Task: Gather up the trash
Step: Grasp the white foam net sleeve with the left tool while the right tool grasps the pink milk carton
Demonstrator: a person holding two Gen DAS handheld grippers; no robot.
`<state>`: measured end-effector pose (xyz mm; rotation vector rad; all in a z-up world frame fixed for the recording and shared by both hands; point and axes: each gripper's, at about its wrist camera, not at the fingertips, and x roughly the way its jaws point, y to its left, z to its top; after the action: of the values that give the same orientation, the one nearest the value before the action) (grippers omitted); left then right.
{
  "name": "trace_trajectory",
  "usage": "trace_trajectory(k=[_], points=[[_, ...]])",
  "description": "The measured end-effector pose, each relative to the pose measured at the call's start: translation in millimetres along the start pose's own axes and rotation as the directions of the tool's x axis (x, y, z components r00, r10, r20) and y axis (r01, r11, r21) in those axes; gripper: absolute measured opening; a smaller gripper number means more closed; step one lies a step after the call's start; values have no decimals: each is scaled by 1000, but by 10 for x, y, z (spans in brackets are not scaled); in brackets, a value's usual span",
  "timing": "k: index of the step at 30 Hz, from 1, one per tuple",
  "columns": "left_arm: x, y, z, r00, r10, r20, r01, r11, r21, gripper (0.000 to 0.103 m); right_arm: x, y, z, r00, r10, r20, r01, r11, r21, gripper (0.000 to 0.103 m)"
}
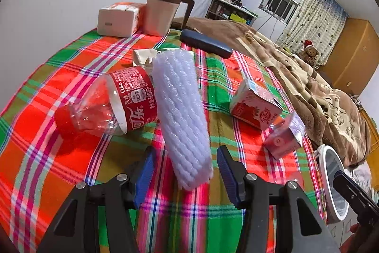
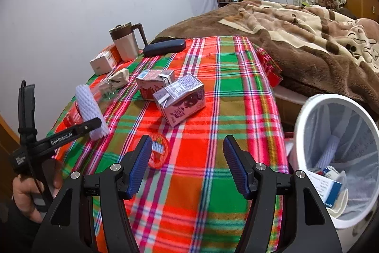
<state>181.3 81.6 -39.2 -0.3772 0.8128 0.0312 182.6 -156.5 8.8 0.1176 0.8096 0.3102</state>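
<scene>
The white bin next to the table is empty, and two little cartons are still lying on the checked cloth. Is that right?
Not quite. The white bin isn't empty: the right wrist view shows a carton and some paper already lying at its bottom. The rest is right: two little cartons are lying on the checked cloth.

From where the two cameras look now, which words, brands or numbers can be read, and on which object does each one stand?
"Coke", "汽水", "可乐", "300": red label of the empty cola bottle.
"GenRobot.AI": black arm of the left gripper, seen from the right wrist.
Small white lettering on that gripper's handle: too small to read.
Print on the two drink cartons: blurred, unreadable.
Orange-and-white box by the mug: not legible.
</scene>
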Motion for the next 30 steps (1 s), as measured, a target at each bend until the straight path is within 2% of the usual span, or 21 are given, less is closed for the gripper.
trace_trajectory(k=[1,2,3,4,14,22,30], points=[[27,3,9,1000,1,-3,-1,1000,3,52,21,7,15,1000,-1,1,1,1000,4,64],[47,3,12,1000,0,-2,0,1000,5,38,57,19,38,1000,-4,1,4,1000,7,64],[74,-4,17,1000,-4,-6,4,1000,13,28,97,37,62,1000,-5,1,5,1000,9,64],[85,-10,19,1000,-9,-7,9,1000,18,25,127,52,80,1000,-4,0,4,1000,11,64],[21,-62,-35,998,-64,-7,65,996,67,25,467,265,255,999,-53,-11,53,998,28,64],[14,-12,-51,997,-78,-12,79,995,65,25,656,327,381,989,-146,-10,146,985,89,65],[36,-9,-57,996,-93,-17,94,994,65,25,656,314,384,982,-191,-14,191,979,68,65]])
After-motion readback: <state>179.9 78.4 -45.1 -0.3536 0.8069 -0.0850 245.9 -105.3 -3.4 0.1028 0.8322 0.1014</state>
